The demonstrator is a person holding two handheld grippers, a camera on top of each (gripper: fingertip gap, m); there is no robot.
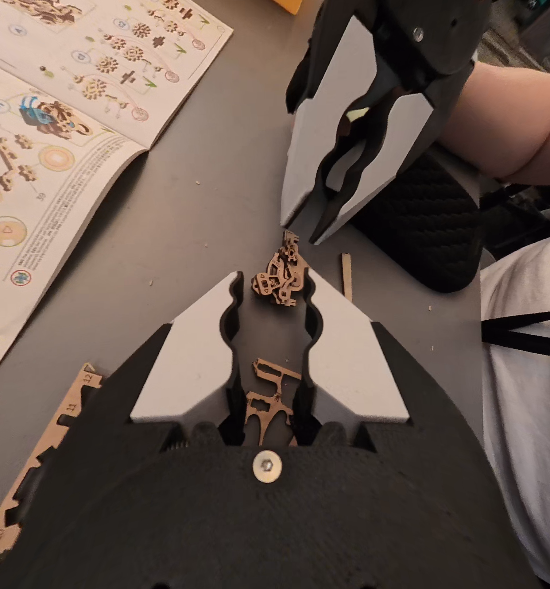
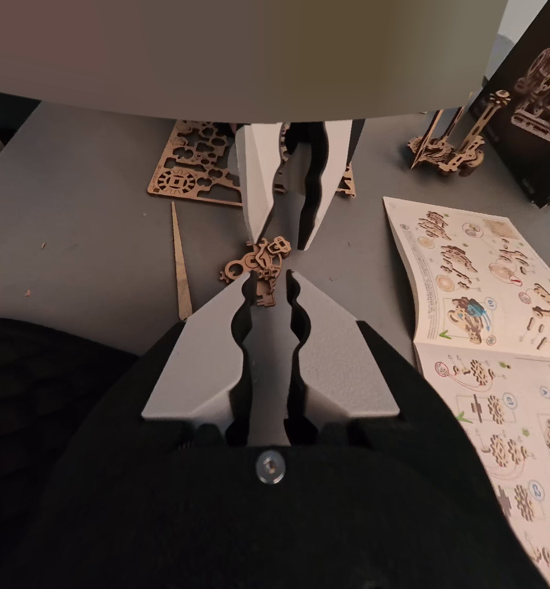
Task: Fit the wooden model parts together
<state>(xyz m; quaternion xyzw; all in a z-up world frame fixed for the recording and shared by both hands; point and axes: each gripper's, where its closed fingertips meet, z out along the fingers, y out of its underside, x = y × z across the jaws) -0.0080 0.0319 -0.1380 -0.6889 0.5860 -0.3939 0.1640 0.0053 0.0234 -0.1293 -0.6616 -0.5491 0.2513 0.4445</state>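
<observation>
While both grippers converge from opposite sides, the small wooden assembly (image 1: pixel 278 280) lies flat on the grey table (image 1: pixel 203 197), at the fingertips of the left gripper (image 1: pixel 273 280) and just short of the right gripper (image 2: pixel 269 275), long axis roughly in line with both. Each pair of fingers stands narrowly parted, holding nothing. Open table lies between assembly and instruction booklet (image 1: pixel 76 111); a wooden sliver (image 1: pixel 346 277) lies close beside, toward the near edge.

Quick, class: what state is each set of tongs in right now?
Left tongs: open, empty, tips flanking the small wooden assembly.
Right tongs: open, empty, at the same assembly.
</observation>
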